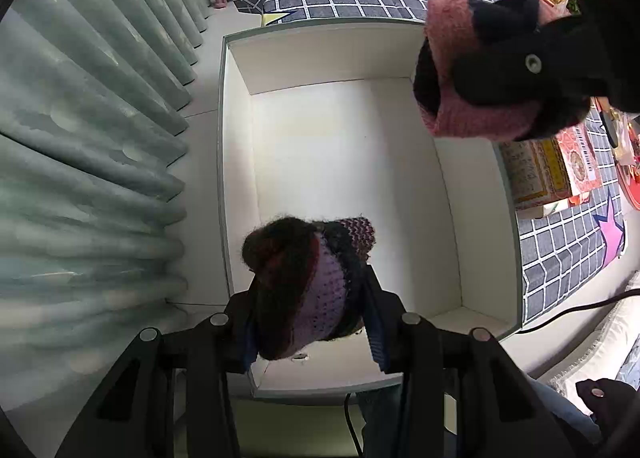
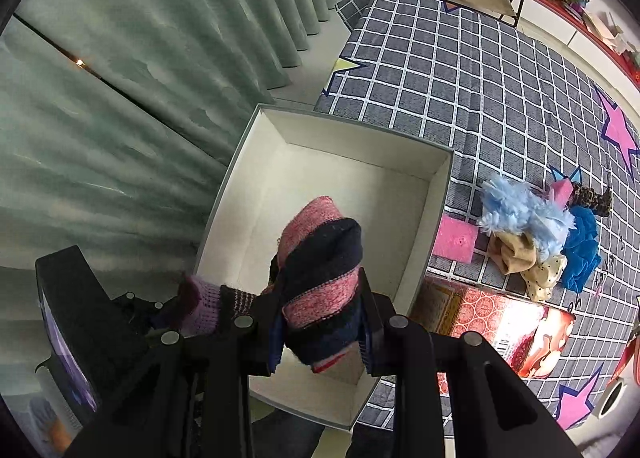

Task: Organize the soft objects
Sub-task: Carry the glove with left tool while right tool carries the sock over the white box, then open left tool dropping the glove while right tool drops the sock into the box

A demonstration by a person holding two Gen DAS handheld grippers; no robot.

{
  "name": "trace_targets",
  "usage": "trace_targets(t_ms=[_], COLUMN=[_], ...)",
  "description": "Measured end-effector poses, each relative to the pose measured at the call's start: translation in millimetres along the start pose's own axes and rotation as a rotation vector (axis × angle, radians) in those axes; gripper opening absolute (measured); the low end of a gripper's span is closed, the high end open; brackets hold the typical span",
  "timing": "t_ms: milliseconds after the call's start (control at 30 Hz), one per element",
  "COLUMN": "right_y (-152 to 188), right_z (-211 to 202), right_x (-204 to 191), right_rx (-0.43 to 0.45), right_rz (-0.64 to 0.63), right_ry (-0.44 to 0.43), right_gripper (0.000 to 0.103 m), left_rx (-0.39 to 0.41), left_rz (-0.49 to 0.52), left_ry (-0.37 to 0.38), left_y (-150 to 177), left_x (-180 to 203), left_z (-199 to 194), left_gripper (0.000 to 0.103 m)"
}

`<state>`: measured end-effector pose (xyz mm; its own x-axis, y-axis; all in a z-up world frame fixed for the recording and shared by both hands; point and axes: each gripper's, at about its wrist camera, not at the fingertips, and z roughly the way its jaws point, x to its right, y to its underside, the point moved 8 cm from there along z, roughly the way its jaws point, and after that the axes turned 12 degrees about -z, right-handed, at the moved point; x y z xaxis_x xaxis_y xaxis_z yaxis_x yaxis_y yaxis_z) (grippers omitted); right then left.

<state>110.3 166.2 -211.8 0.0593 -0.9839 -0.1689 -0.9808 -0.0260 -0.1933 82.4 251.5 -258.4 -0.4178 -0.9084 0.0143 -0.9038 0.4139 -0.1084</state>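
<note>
My left gripper (image 1: 310,324) is shut on a rolled purple-and-dark knit sock (image 1: 304,282), held over the near end of a white open box (image 1: 236,162). My right gripper (image 2: 322,332) is shut on a rolled pink-and-navy knit sock (image 2: 318,270), held above the same box (image 2: 438,194). In the left wrist view the pink sock (image 1: 460,118) and the right gripper's black body hang at the upper right, over the box's right wall. In the right wrist view the purple sock (image 2: 202,304) and the left gripper show at the lower left. The box floor is bare.
A pile of soft items, with blue fluffy fabric (image 2: 520,214), beige cloth and a blue piece, lies on the grey checked bedspread (image 2: 480,90) right of the box. A pink sponge (image 2: 458,240) and patterned boxes (image 2: 500,322) sit beside it. Green curtains (image 1: 88,138) hang left.
</note>
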Motion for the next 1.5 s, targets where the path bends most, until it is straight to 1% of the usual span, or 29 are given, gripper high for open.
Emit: trace_targets(t_ms=[367, 667, 1500], right_y=[-2.5, -6.4, -14.9], right_z=[5.5, 9.7, 22.4], right_x=[7.4, 16.5, 22.5], right_rx=[-0.018, -0.022, -0.043], right_rz=[0.004, 0.016, 0.021], right_ry=[0.007, 0.013, 0.009], right_gripper=[0.03, 0.03, 0.03], left_rx=[-0.036, -0.048, -0.076], left_rz=[0.019, 0.022, 0.018], left_ry=[0.008, -0.001, -0.013], left_y=[-2.0, -5.6, -7.1], left_x=[3.4, 0.1, 5.1], left_z=[8.4, 13.9, 17.8], left_gripper=[0.046, 0.046, 0.046])
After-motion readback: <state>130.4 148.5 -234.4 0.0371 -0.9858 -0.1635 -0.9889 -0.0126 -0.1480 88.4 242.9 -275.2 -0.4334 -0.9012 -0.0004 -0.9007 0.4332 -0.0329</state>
